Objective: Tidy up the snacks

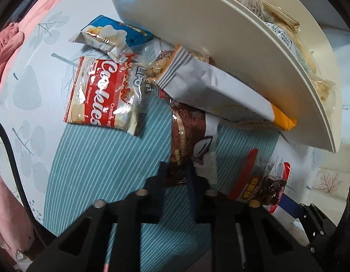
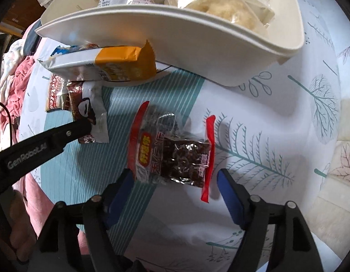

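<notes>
My left gripper [image 1: 176, 174] is shut on the near end of a brown snack packet [image 1: 188, 131] that lies on the striped cloth. In the right wrist view its black finger [image 2: 81, 127] rests on that same brown packet [image 2: 84, 111]. My right gripper [image 2: 175, 181] points down and stands open around a dark packet with red edges [image 2: 175, 156]. The blue pads [image 2: 121, 185] flank the packet's two ends, close to them but not pressing. The same red-edged packet [image 1: 263, 181] shows at the lower right of the left wrist view.
A white basin [image 2: 197, 45] holding several snack bags stands at the far side. A white and orange packet [image 1: 220, 95] leans under its rim. A red cookies bag [image 1: 102, 90] and a blue bag [image 1: 116, 34] lie to the left. Pink fabric [image 1: 7, 45] borders the table.
</notes>
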Motion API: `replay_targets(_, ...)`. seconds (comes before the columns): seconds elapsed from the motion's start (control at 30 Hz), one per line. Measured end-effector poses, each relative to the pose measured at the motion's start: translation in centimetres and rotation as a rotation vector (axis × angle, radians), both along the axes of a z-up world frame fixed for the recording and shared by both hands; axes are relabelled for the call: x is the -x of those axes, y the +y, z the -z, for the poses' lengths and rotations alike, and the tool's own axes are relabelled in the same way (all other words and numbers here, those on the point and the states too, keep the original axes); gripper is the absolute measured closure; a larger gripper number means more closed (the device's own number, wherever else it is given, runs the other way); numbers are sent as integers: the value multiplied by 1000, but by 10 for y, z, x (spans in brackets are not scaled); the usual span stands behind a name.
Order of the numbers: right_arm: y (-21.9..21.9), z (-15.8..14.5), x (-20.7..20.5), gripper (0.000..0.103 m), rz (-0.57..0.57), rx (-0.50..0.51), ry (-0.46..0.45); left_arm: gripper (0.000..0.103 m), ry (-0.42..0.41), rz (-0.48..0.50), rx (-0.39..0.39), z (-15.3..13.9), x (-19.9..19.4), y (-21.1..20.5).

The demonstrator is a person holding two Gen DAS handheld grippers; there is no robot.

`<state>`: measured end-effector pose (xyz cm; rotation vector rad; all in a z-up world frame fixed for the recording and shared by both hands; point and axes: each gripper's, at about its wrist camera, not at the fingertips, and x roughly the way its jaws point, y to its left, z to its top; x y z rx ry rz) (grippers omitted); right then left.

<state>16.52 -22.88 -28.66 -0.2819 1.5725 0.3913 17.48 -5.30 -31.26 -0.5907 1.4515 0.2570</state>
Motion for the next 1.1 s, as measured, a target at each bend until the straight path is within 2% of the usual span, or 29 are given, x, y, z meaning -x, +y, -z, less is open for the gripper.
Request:
replay_targets(0.07,3,2,0,30,2,11,2,92,-8,2,10,-2,3,1)
replay_targets(0.17,6,5,-1,41,9,34,1,93,-18,4,16,-6,10,5)
replay_targets(0.37,17,7,-1,48,18,69,-33,95,-49,-23,52,-17,28,25)
replay_targets(0.47,15,2,0,59,35,73,-57,96,-63,-35,72,-24,34,35)
replay_targets(0.73,15,-2,0,60,64,77,-29,98,-114,-44,88,-53,48,66)
replay_targets(1.1,12,-17,-10,61,186,9,78,99,-211,-36,105,-115,63,114)
